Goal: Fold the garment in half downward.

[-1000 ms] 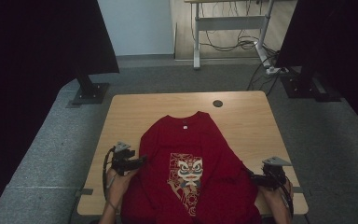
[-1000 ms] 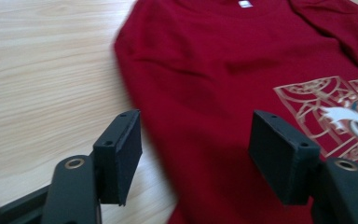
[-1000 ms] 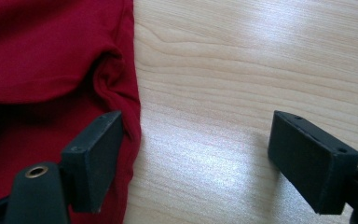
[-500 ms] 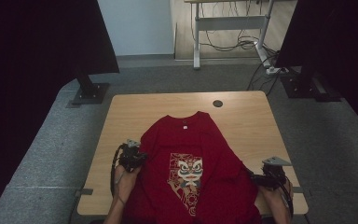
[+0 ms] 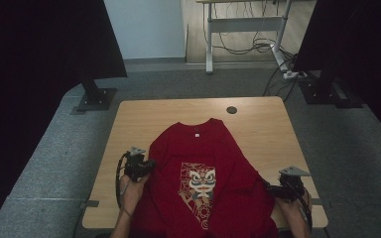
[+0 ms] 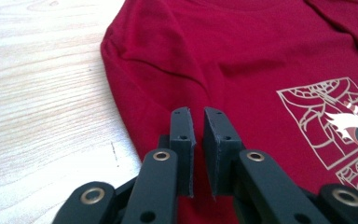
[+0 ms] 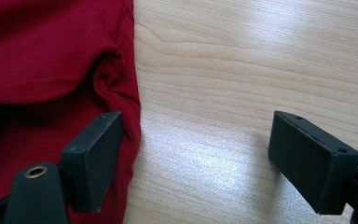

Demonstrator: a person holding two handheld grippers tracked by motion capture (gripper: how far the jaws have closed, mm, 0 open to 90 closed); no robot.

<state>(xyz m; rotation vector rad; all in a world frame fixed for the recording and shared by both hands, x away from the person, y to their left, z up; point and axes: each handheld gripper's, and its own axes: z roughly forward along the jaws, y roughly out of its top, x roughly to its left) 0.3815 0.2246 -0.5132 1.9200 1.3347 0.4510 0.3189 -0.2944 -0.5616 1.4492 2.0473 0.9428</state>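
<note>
A red T-shirt (image 5: pixel 198 188) with a lion-mask print lies flat on the wooden table (image 5: pixel 258 124), collar at the far side. My left gripper (image 5: pixel 146 166) sits at the shirt's left edge. In the left gripper view the shirt (image 6: pixel 242 60) lies under my left gripper (image 6: pixel 196 114). Its jaws have just closed and then eased apart a little, leaving a thin slit with no cloth visible in it. My right gripper (image 5: pixel 273 191) rests at the shirt's right edge, open wide. In the right gripper view my right gripper (image 7: pixel 196 140) has one jaw over the shirt's hem (image 7: pixel 121 93) and the other over bare wood.
A round cable hole (image 5: pixel 231 109) sits near the table's far edge. Bare wood (image 6: pixel 42 93) lies left of the shirt. Dark stands (image 5: pixel 96 96) and a desk frame with cables (image 5: pixel 248 44) stand on the grey floor beyond.
My left gripper has shifted right onto the shirt's left edge and its jaws have come together. The right gripper and the shirt have stayed put.
</note>
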